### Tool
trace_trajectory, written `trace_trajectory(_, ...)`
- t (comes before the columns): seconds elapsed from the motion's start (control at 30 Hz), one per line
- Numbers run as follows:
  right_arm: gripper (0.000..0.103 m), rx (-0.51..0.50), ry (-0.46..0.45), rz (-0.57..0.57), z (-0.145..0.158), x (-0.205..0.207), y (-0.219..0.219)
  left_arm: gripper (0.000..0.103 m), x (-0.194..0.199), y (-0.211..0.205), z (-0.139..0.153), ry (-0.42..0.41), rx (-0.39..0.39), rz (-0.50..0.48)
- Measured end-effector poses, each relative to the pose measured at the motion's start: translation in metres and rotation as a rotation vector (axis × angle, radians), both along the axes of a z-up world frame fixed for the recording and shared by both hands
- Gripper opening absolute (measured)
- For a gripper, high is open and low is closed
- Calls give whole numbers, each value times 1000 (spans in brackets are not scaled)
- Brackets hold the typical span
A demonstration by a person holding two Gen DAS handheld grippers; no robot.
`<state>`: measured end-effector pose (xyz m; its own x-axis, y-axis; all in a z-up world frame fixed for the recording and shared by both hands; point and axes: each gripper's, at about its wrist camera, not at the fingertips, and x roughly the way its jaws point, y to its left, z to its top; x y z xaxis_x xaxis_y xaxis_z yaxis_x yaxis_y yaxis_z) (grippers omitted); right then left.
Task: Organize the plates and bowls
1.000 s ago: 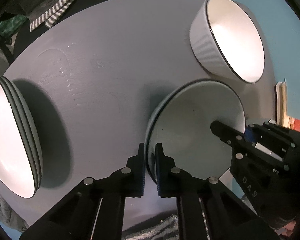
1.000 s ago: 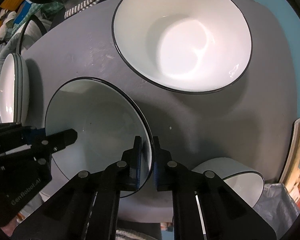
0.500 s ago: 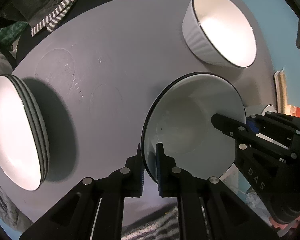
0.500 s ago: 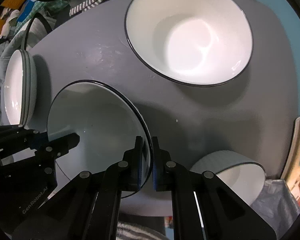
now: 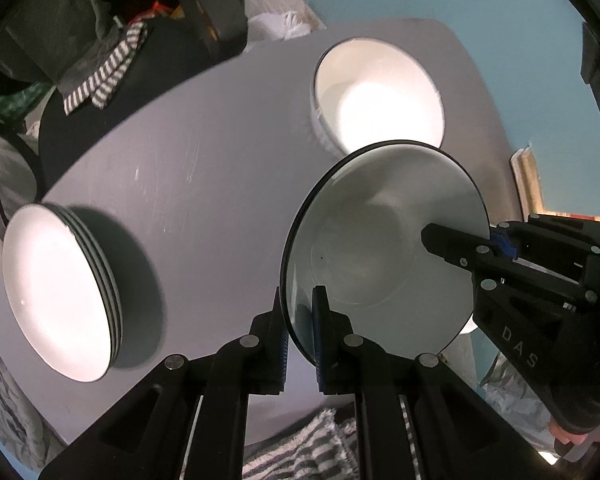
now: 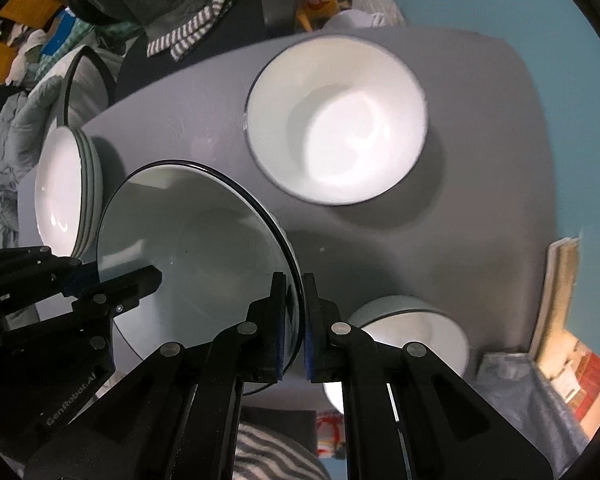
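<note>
Both grippers hold one white, black-rimmed plate [image 5: 384,240] in the air above the grey table [image 5: 204,184]. My left gripper [image 5: 300,320] is shut on its near-left rim. My right gripper [image 6: 294,316] is shut on the opposite rim of the plate [image 6: 196,248] and also shows in the left wrist view [image 5: 484,244]. A stack of matching plates [image 5: 56,292] sits at the table's left; it shows in the right wrist view [image 6: 60,196] too. A large white bowl [image 5: 380,96] [image 6: 336,120] stands at the far side.
A smaller white bowl [image 6: 408,328] sits at the table's near right edge. A dark chair with a striped cloth [image 5: 100,72] stands behind the table. Books [image 6: 564,312] lie to the right, below the table edge. A striped rug [image 5: 300,448] lies below.
The plate has been lifted well above the table by both grippers, and both cameras have risen, so the table and dishes look smaller and farther away.
</note>
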<state>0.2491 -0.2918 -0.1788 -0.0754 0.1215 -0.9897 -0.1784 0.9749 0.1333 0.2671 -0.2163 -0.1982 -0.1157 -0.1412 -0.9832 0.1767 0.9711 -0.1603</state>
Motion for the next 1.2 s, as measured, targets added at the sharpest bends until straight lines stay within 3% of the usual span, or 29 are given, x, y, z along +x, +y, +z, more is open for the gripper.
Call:
trace_trajectory(0.47,8,-9,-29,-38,21,39,-20,11,42,-28,18,-50,-5,-31)
trace_trajectory(1.2,8,3,39,-73,-7,77,-42,11,81,-43,-12,-7,43,-28)
